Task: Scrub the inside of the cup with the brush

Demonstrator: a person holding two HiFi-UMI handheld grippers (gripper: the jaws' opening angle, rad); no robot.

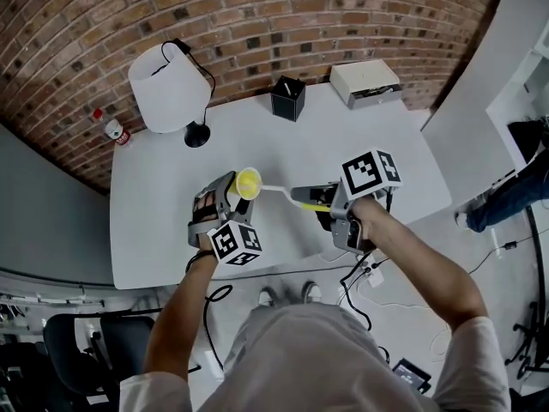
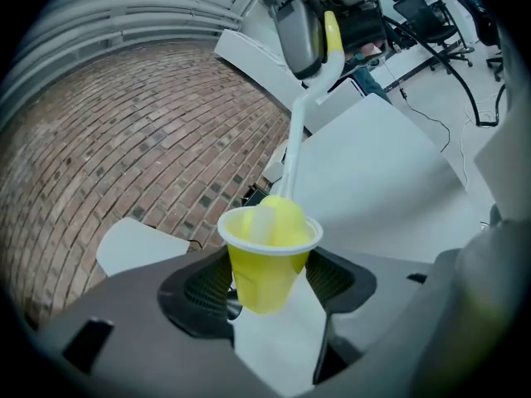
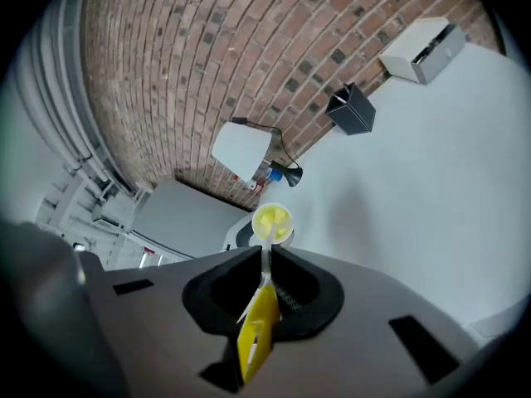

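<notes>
My left gripper (image 1: 232, 197) is shut on a small yellow cup (image 1: 248, 183) with a white rim, held above the white table (image 1: 171, 221). In the left gripper view the cup (image 2: 267, 259) sits upright between the jaws of the gripper (image 2: 270, 284). My right gripper (image 1: 313, 197) is shut on the yellow handle of a brush (image 1: 283, 190). Its thin white stem runs left into the cup. The round yellow brush head (image 2: 280, 220) is inside the cup's mouth. In the right gripper view the brush handle (image 3: 259, 326) lies between the jaws of the right gripper (image 3: 265, 293), and the cup (image 3: 272, 222) is straight ahead.
A white table lamp (image 1: 167, 84) stands at the back left with a small bottle (image 1: 111, 129) beside it. A black box (image 1: 287, 98) and a white device (image 1: 367, 82) sit along the far edge. A brick wall (image 1: 257, 15) runs behind the table. Cables (image 1: 360, 273) hang below my right arm.
</notes>
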